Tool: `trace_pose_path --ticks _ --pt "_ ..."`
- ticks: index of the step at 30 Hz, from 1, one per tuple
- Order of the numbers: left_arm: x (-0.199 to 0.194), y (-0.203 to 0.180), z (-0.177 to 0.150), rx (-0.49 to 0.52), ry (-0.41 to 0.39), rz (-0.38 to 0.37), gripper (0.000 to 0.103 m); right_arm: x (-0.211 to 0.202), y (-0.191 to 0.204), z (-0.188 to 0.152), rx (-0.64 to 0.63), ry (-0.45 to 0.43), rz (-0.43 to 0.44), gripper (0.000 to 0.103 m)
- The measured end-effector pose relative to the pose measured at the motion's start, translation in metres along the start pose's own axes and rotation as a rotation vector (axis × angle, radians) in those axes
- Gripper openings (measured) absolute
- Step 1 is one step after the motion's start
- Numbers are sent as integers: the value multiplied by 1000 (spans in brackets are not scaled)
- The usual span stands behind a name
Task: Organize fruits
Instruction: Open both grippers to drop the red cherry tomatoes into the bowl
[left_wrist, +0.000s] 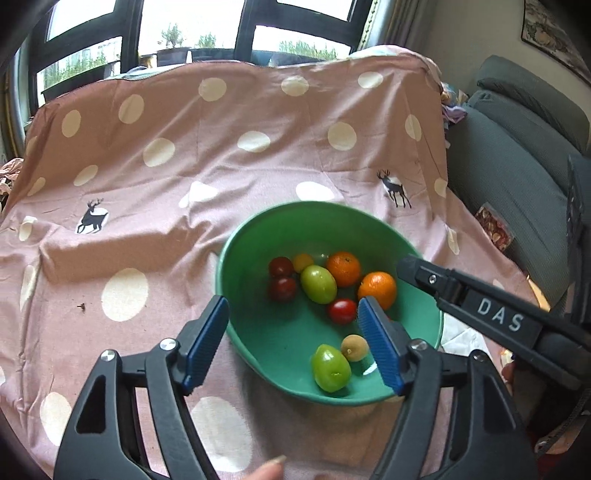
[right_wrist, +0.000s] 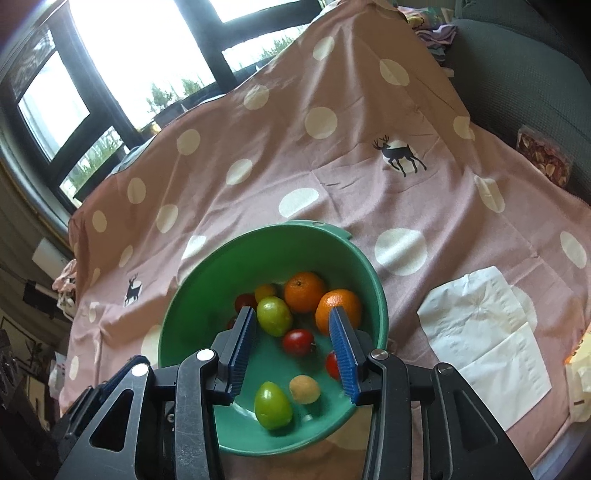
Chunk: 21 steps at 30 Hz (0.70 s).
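Note:
A green bowl (left_wrist: 314, 206) (right_wrist: 207, 280) sits on the pink dotted cloth. It holds two oranges (left_wrist: 344, 268) (right_wrist: 304, 291), two green fruits (left_wrist: 318, 283) (right_wrist: 273, 405), several small red fruits (left_wrist: 342, 311) (right_wrist: 297, 342), a small yellow one (left_wrist: 303, 261) and a tan one (left_wrist: 354, 347) (right_wrist: 304, 389). My left gripper (left_wrist: 291, 306) is open, its blue pads astride the bowl's near left rim with nothing pressed between them. My right gripper (right_wrist: 292, 314) hangs over the bowl, open and gripping nothing. One of its black fingers (left_wrist: 417, 267) reaches in from the right in the left wrist view.
A white paper napkin (right_wrist: 480, 332) lies on the cloth to the right of the bowl. A grey sofa (left_wrist: 517, 147) stands at the right with a snack packet (right_wrist: 543, 158) on it. Windows run behind the draped cloth (left_wrist: 184, 147). A person's fingertip (left_wrist: 269, 472) shows at the bottom.

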<state>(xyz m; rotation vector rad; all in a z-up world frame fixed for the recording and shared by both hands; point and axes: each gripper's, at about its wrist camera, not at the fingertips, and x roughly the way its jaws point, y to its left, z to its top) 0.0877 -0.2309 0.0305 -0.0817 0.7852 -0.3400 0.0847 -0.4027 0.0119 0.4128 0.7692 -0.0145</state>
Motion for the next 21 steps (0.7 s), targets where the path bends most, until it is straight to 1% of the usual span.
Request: trace_pose_path --ticks 4,12,21 --pt "-10 5 2 -18 -19 -22 77 -3 1 1 -7 -11 -19 43" --pt "-12 7 1 -23 -21 -19 77 -7 2 1 -11 -21 -25 43" --pt "-12 9 0 -28 -19 -34 77 -8 4 1 -18 -23 -32 43"
